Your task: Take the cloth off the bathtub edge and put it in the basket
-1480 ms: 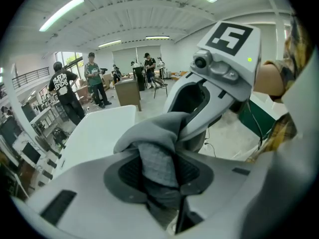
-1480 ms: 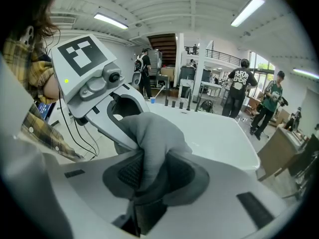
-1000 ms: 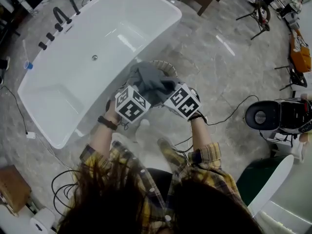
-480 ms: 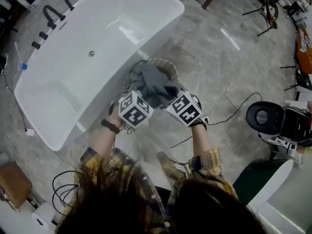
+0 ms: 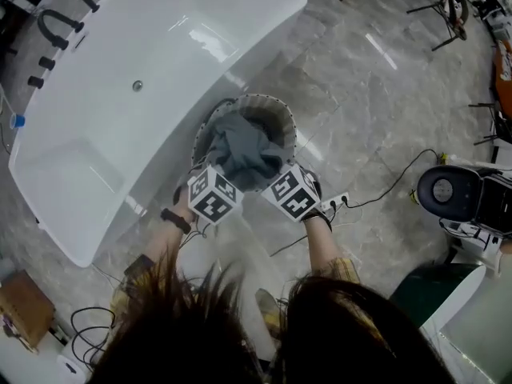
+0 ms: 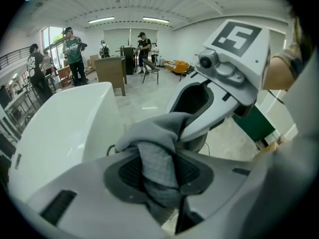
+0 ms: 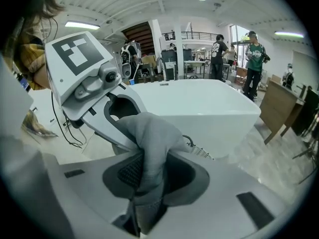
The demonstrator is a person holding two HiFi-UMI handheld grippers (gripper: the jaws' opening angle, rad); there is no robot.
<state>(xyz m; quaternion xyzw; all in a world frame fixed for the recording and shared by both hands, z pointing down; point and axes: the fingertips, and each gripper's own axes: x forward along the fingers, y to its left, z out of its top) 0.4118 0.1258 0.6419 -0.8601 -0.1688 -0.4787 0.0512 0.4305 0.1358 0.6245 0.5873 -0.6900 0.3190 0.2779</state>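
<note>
Hanging over basket (image 5: 258, 99): grey cloth (image 5: 240, 152)

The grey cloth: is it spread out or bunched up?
Bunched up. The cloth hangs crumpled over the basket, pinched between the jaws of the left gripper and the right gripper.

We saw left gripper (image 6: 158, 176) jaws clamped on grey cloth (image 6: 157, 151), fold bunched between dark pads (image 6: 127, 172). Cloth ran up to right gripper (image 6: 219, 91) just ahead, marker cube on top. White tub (image 6: 65, 128) lay left, close behind cloth. We noted pale floor (image 6: 149, 101) beyond, brown desk (image 6: 112, 71), several people (image 6: 75, 51) standing far back, ceiling lights (image 6: 102, 20) on.
</note>
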